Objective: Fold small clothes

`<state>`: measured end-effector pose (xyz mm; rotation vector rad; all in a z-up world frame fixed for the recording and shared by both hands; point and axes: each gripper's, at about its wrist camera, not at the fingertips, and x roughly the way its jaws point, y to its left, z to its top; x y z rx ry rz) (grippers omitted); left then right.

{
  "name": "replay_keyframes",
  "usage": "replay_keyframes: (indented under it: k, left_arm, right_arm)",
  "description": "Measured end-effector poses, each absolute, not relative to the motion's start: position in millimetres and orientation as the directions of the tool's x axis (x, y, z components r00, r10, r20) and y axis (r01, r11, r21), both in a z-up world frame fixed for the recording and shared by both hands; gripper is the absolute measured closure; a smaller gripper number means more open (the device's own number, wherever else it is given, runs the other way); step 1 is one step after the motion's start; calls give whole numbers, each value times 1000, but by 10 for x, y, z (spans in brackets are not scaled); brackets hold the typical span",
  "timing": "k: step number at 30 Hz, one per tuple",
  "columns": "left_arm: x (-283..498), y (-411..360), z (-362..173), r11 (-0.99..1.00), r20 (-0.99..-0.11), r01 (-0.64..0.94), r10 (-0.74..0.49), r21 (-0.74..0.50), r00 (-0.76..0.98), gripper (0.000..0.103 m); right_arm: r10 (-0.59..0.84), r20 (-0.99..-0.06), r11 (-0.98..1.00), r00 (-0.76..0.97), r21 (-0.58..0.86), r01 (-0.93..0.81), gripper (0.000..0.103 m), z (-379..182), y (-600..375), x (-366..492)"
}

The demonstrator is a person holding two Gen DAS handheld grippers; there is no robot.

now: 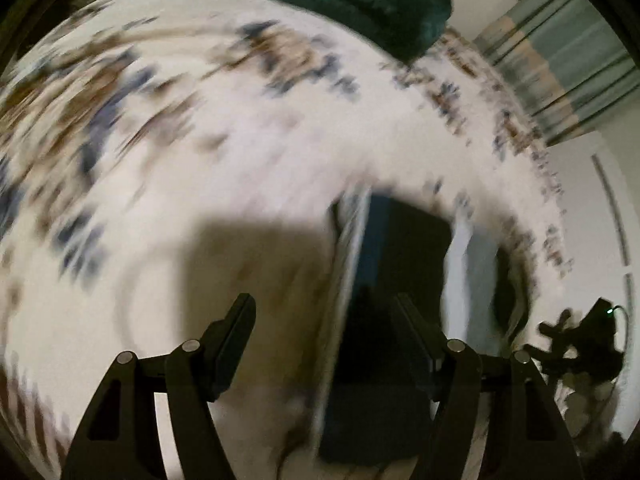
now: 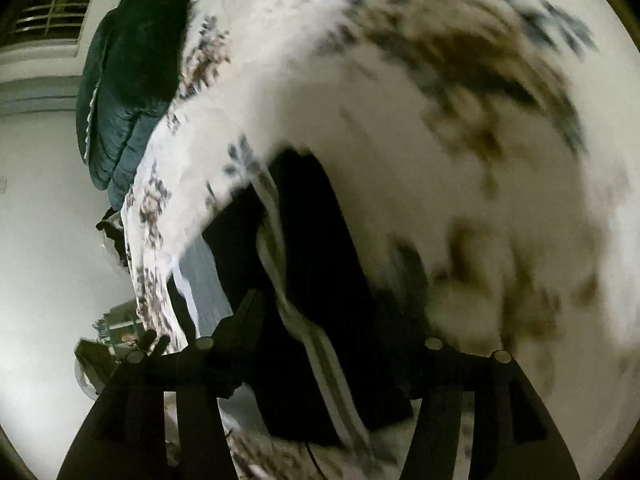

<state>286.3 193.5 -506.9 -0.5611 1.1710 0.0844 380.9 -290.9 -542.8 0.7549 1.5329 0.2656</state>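
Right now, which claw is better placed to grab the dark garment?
Probably the right claw: the garment lies between its open fingers. The left claw is open too, with only its right finger over the cloth. Blur makes this uncertain.

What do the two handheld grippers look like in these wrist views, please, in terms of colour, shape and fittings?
Both are matte black. The left gripper has two flat, tapering fingers on angular linkage arms with cut-out slots, joined by round silver pivot pins. The right gripper shows the same build in its own view, though dim and blurred. In the left wrist view it also shows a small green light and a thin cable.
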Motion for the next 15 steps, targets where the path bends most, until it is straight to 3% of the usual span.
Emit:
replay_keyframes:
  k: [4, 6, 7, 8, 10, 12, 15]
  left_arm:
    - [2217, 1801, -5434, 847, -940, -429, -213, -313, 266, 35]
    - [2012, 1754, -5632, 833, -947, -458, -227, -309, 226, 35]
    - [1936, 1732, -5734, 834, -952, -464, -223, -297, 210, 35]
    - [1895, 1708, -5819, 837, -956, -465, -220, -288, 196, 35]
    - [1858, 1677, -5941, 841, -954, -456, -219, -291, 203, 30]
    - [1894, 1668, -5994, 826, -934, -444, -264, -348, 242, 0]
    - [2006, 1666, -6076, 811, -937, -474, -269, -344, 221, 0]
  right_arm:
    - [605, -796, 730, 8, 559, 394, 35, -5758, -2899, 3413]
    - [660, -751, 663, 20, 595, 453, 38, -5927, -2864, 3268]
    - [662, -748, 651, 48, 606, 458, 59, -5923, -2852, 3219]
    - [644, -761, 657, 77, 602, 454, 87, -5884, -2848, 3174]
    - [610, -779, 667, 146, 605, 435, 90, -5717, -2868, 3090]
    - [562, -804, 690, 195, 585, 426, 92, -5525, -2939, 3011]
    - [529, -825, 711, 197, 558, 427, 93, -5428, -3023, 2967]
